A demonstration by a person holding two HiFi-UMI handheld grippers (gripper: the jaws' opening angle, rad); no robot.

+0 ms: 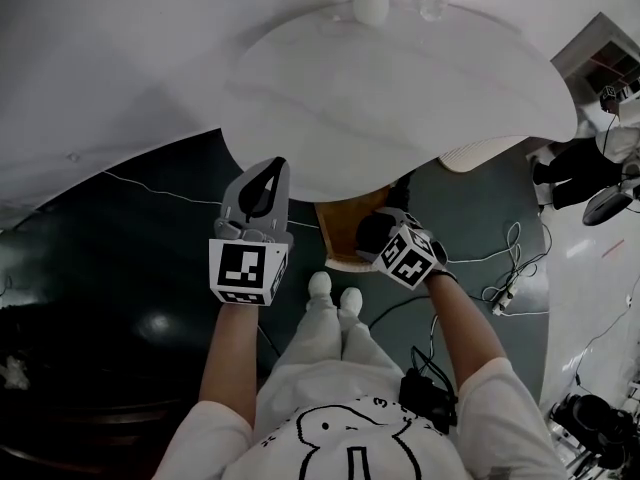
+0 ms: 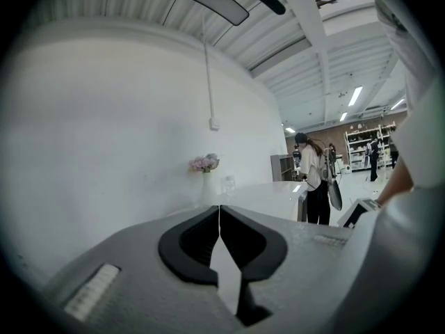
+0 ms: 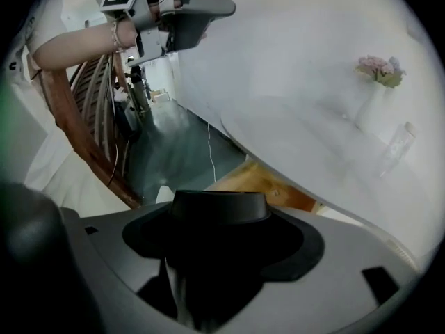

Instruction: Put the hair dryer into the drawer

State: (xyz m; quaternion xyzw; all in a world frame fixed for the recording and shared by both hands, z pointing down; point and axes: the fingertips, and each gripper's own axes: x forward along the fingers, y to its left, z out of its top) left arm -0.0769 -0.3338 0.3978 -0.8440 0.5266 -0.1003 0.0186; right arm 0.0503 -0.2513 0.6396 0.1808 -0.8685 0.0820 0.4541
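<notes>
A broad white rounded table top [image 1: 400, 88] fills the upper centre of the head view, above a dark glossy floor [image 1: 120, 268]. Under its lower edge, at frame centre, an open light-brown wooden drawer [image 1: 340, 230] shows. The right gripper [image 1: 390, 233] is clamped on the black round-barrelled hair dryer [image 3: 219, 211], held just over the drawer's right side. The left gripper [image 2: 220, 218], centre left, has its jaws pressed together and empty. A white vase of pink flowers [image 2: 206, 172] stands at the table's far edge.
</notes>
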